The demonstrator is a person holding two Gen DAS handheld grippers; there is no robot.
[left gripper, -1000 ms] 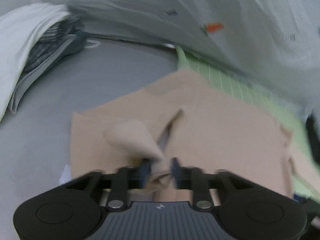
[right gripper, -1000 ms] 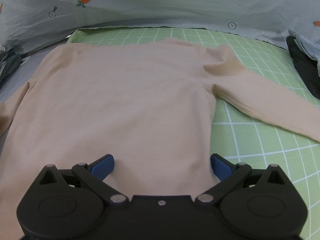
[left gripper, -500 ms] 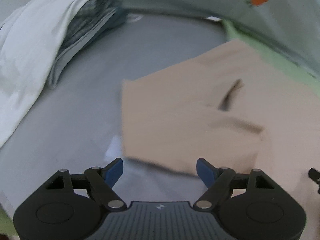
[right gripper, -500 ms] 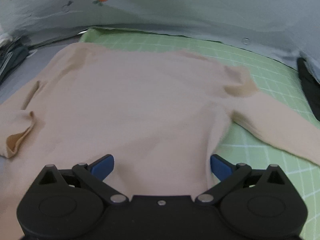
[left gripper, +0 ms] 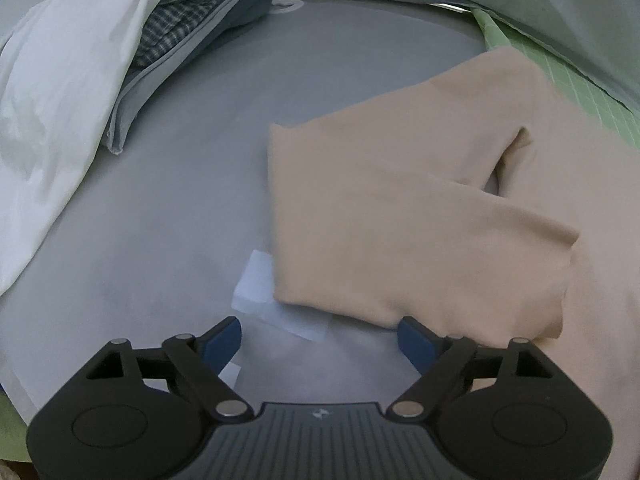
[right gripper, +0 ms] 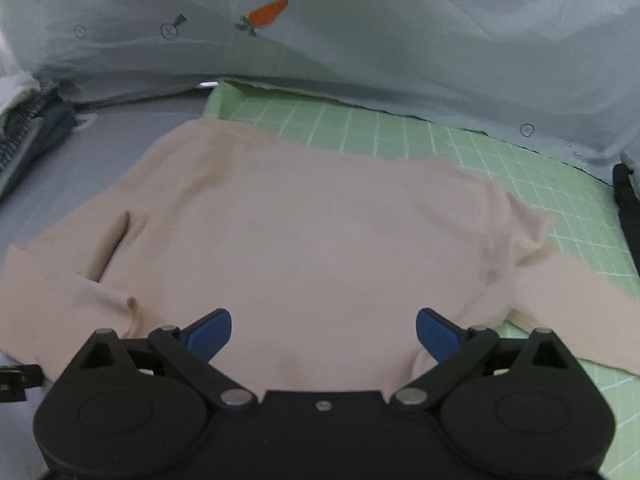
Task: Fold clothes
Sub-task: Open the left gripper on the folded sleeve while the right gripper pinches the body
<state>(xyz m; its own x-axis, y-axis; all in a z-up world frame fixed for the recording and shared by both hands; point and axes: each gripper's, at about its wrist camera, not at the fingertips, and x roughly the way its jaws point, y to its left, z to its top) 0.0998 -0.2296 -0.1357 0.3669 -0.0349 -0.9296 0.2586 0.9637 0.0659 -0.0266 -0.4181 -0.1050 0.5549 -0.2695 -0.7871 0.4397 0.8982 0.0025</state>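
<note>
A pale printed sheet with carrot motifs (right gripper: pixel 360 40) drapes across the back of the grey surface (left gripper: pixel 180 200), and a green grid cutting mat (right gripper: pixel 400 136) covers the surface's right part. Spread flat across both lies the beige long-sleeved top (right gripper: pixel 320 232), its body's long axis running from the right gripper away toward the sheet, with the far edge lying on the mat. Its right sleeve (right gripper: pixel 580 320) stretches sideways to the right over the mat; its left sleeve (left gripper: pixel 380 216) is doubled back on itself over the grey surface, the fold pointing left and the cuff end resting back on the body. At the far left sits a heap of other clothes, a white garment (left gripper: pixel 60 100) over a checked shirt (left gripper: pixel 176 24). A small white paper slip (left gripper: pixel 260 288) lies partly under the folded sleeve. The left gripper (left gripper: pixel 320 338) hovers low beside that sleeve, jaws wide apart and holding nothing. The right gripper (right gripper: pixel 324 334) is level over the near hem, jaws likewise spread and empty.
</note>
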